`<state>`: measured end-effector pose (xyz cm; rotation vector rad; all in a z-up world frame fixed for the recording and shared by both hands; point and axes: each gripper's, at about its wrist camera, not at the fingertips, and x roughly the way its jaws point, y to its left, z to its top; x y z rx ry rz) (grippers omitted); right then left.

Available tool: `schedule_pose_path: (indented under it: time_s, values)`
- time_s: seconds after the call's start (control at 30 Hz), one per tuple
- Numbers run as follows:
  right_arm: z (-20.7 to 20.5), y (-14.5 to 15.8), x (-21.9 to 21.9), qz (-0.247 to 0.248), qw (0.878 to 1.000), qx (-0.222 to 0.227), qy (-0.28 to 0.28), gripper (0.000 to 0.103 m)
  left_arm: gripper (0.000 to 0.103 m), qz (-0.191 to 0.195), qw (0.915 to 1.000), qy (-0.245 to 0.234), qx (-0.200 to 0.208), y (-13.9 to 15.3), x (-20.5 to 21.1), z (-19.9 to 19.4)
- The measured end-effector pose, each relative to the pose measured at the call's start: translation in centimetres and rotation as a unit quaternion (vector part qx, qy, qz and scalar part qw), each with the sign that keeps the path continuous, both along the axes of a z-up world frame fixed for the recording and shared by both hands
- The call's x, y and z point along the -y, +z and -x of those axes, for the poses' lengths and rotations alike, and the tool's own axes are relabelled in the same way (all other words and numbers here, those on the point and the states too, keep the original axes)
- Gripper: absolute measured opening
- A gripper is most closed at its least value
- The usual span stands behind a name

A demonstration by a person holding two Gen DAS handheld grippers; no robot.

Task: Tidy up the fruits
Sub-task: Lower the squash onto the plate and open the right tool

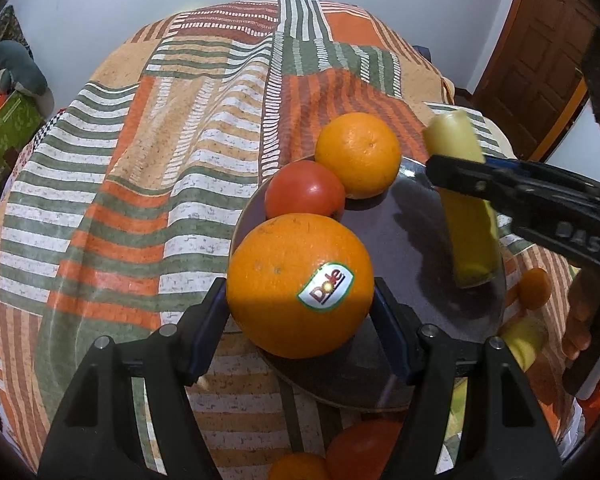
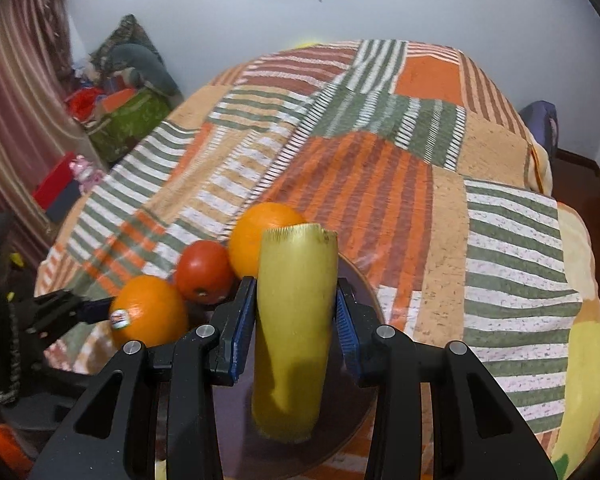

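The bedspread (image 1: 188, 184) is a patchwork of orange, green, tan and rust blocks crossed with white stripes. On the dark, glossy plate (image 1: 412, 248) sit two bright oranges, the near orange (image 1: 296, 284) with a white, red and yellow sticker, and a red tomato (image 1: 304, 190). The banana piece (image 2: 296, 320) is pale yellow-green, held by black tongs (image 2: 296, 320) with blue pads (image 2: 244, 328).

home bedroom | quilted bedspread (image 2: 380, 152) | wooden door (image 1: 540, 60)
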<state>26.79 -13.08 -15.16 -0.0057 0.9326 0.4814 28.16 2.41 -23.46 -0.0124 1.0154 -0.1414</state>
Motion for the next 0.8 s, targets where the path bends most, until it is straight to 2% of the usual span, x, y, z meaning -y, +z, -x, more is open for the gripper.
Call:
schedule_pose_path:
  time_s: [0.43, 0.7, 0.8]
  values:
    - [-0.7, -1.4, 0.3, 0.023, 0.999, -0.026, -0.01, 0.038, 0.069, -0.011, 0.9999, -0.007, 0.007, 0.2, 0.5, 0.2]
    - [0.9, 0.5, 0.9, 0.023, 1.0, -0.01, 0.003, 0.039, 0.07, -0.015, 0.9995, -0.008, 0.027, 1.9, 0.5, 1.4]
    - [2.1, 1.5, 1.0, 0.026, 1.0, 0.002, 0.012, 0.045, 0.074, -0.016, 0.9991, -0.005, 0.039, 3.1, 0.2, 2.2]
